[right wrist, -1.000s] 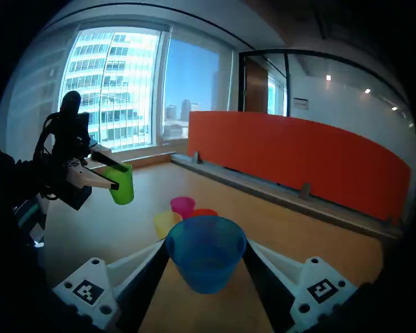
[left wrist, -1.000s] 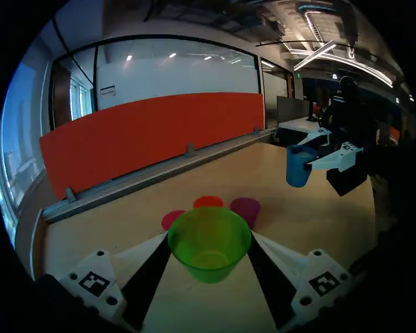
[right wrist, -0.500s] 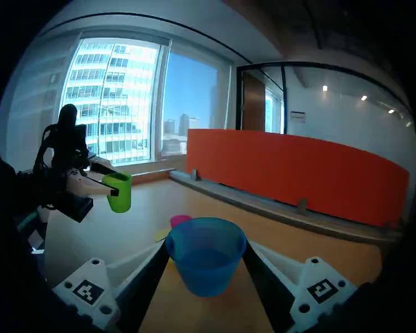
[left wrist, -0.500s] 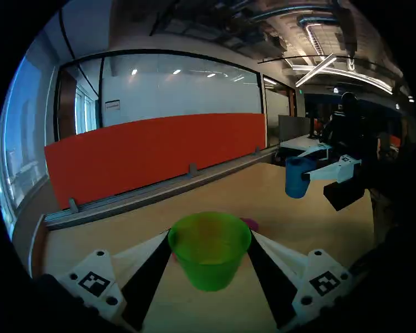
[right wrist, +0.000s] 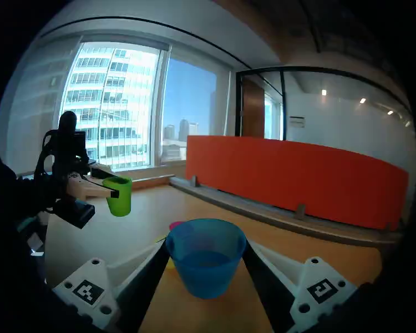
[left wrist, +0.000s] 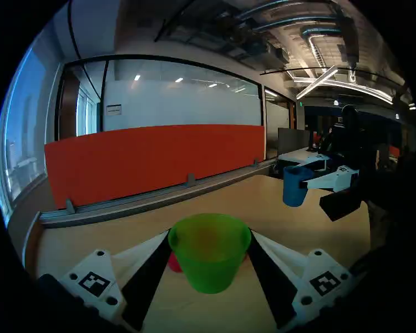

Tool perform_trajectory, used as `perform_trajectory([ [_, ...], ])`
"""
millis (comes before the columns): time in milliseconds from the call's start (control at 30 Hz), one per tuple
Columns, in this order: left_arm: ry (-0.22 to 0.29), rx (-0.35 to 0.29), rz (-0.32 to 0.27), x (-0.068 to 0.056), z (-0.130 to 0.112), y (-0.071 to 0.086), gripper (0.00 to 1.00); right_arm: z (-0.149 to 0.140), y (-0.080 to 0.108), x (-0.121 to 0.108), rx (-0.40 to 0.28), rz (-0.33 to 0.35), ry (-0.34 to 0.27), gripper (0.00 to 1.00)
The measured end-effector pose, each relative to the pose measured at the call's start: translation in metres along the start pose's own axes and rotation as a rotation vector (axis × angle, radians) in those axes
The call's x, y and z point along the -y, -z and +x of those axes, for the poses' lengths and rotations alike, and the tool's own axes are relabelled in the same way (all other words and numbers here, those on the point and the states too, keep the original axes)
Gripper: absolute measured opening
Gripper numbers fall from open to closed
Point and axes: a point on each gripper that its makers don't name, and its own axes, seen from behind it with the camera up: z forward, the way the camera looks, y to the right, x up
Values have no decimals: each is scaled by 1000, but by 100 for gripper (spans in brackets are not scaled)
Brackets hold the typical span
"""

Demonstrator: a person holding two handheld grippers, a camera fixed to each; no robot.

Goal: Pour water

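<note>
My left gripper [left wrist: 209,256] is shut on a translucent green cup [left wrist: 209,252], held upright above the wooden table [left wrist: 297,222]. In the left gripper view the right gripper [left wrist: 305,186] is at the far right, holding a blue cup [left wrist: 293,186]. My right gripper [right wrist: 206,261] is shut on that blue cup [right wrist: 206,256], upright, with water in the bottom. In the right gripper view the left gripper [right wrist: 111,191] is at the left with the green cup [right wrist: 118,195]. A pink cup [right wrist: 177,226] peeks out behind the blue cup's rim.
A red cup [left wrist: 174,262] shows just left of the green cup's base. An orange partition panel [left wrist: 152,158] on a rail runs along the table's far edge. Large windows [right wrist: 113,105] lie beyond the left gripper. A yellow cup edge [right wrist: 161,238] sits by the pink one.
Both grippers have risen with their cups and levelled out. The cups standing on the table have dropped behind the held cups, mostly hidden now. Each held cup stays gripped.
</note>
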Motion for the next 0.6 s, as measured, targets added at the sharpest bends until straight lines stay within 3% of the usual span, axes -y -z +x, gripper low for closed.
perform_trajectory([
  [600, -2, -42, -12, -7, 9, 1, 90, 9, 3, -1, -14, 6, 8, 92],
])
